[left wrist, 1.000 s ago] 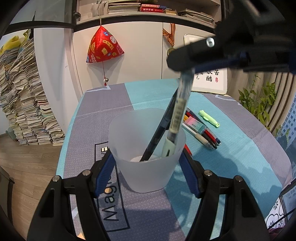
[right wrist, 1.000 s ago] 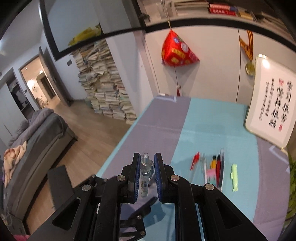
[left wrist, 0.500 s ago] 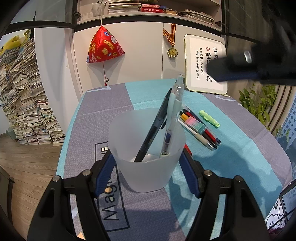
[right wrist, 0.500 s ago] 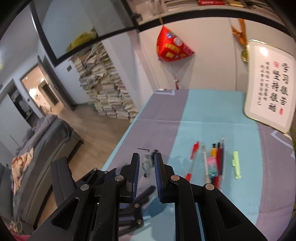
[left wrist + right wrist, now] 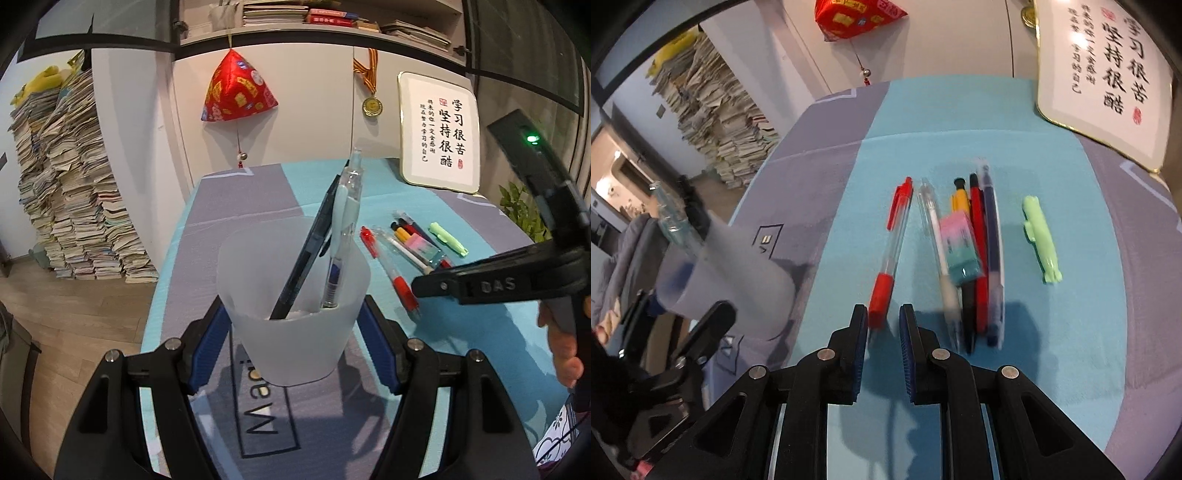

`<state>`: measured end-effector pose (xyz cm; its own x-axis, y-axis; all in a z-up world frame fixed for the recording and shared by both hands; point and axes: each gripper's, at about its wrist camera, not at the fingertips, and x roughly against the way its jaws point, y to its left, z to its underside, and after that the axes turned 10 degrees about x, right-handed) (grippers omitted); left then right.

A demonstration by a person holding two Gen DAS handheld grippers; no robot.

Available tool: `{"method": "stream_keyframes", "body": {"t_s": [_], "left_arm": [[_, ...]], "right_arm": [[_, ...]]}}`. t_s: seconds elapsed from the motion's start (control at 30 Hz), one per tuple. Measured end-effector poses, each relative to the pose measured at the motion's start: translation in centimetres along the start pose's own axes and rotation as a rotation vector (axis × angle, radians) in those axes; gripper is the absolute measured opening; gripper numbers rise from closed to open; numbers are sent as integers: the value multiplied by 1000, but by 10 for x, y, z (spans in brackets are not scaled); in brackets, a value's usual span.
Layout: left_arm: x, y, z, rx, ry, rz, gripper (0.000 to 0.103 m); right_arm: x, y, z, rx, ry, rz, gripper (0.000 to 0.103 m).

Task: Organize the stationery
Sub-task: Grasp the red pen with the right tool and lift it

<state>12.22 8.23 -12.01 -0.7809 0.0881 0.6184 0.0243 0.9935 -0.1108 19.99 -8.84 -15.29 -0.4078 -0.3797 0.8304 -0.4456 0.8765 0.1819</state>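
Note:
My left gripper [image 5: 293, 328] is shut on a frosted plastic cup [image 5: 291, 314] standing on the table. A black pen [image 5: 306, 251] and a clear blue pen [image 5: 343, 229] lean inside it. My right gripper [image 5: 883, 317] is open and empty, just above the near end of a red pen [image 5: 892, 243] lying on the teal cloth. Beside it lie a white pen [image 5: 936, 236], a pink-and-teal eraser [image 5: 960, 243], several more pens [image 5: 982, 251] and a green highlighter [image 5: 1041, 240]. The cup shows at the left of the right wrist view [image 5: 731, 273].
A framed calligraphy board [image 5: 439, 136] leans at the table's far right. A red pyramid ornament [image 5: 238, 92] hangs on the wall behind. Stacks of books [image 5: 66, 195] stand on the floor to the left. The table's left edge drops to wooden floor.
My right gripper let the clear blue pen go into the cup, opened, and moved right and down to the row of pens. The left gripper kept still on the cup.

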Motion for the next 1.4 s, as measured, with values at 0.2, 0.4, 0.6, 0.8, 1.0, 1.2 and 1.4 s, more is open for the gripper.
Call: {"method": "stream_keyframes", "body": {"t_s": [0.2,0.4,0.6,0.8,1.0,1.2,1.4], "left_arm": [[0,4,-1,7,1,8,69],[0,5,0,6,-1,14,69],[0,6,0,5,-1,16,69],[0,8,0,10,-6,17,68],[2,8,2,10,-3,17,69],[2,8,2,11,-3,20,69],[1,9,2,10,-9,26,69]], "right_arm": [[-15,5,-17,12,16,47,26],[-28,7,-18,42,41,88,15],[-5,11,5,115,79,28,11],[20,14,46,205,169,62,11],[12,19,32,221,133,73,40],[-11,16,1,181,129,111,40],[-23,14,-6,172,139,146,36]]}}
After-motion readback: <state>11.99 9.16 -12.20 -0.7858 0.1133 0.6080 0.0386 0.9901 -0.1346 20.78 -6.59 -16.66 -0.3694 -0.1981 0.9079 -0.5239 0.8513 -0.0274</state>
